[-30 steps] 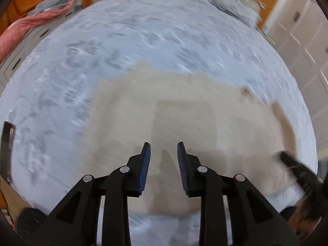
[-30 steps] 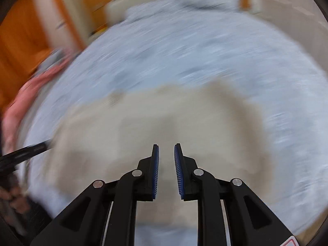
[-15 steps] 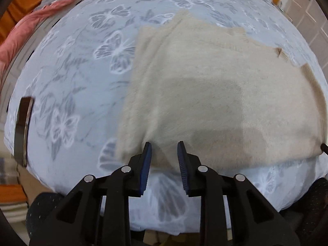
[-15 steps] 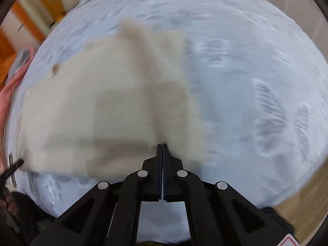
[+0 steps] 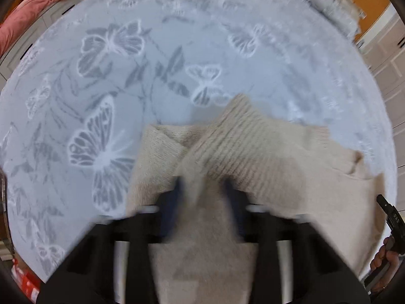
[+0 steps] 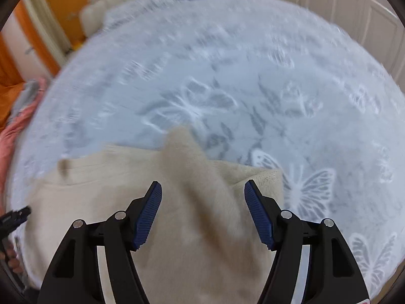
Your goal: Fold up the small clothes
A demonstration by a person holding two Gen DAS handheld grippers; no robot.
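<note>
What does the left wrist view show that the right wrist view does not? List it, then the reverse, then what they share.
Only the left wrist view: the ribbed knit of the raised fold on the beige garment, and the left gripper, blurred, its fingers close about that fabric.

Only the right wrist view: the right gripper, sharp, its blue fingers wide apart after just opening, a fabric peak between them untouched, and white panelled doors.

Both: the butterfly-print bedspread, the pink cloth at the left edge and orange walls.

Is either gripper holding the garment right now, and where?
Right gripper: nothing, jaws just opened around a fabric peak. Left gripper: jaws just closing on a raised fold of the beige garment; blur hides whether it grips.
</note>
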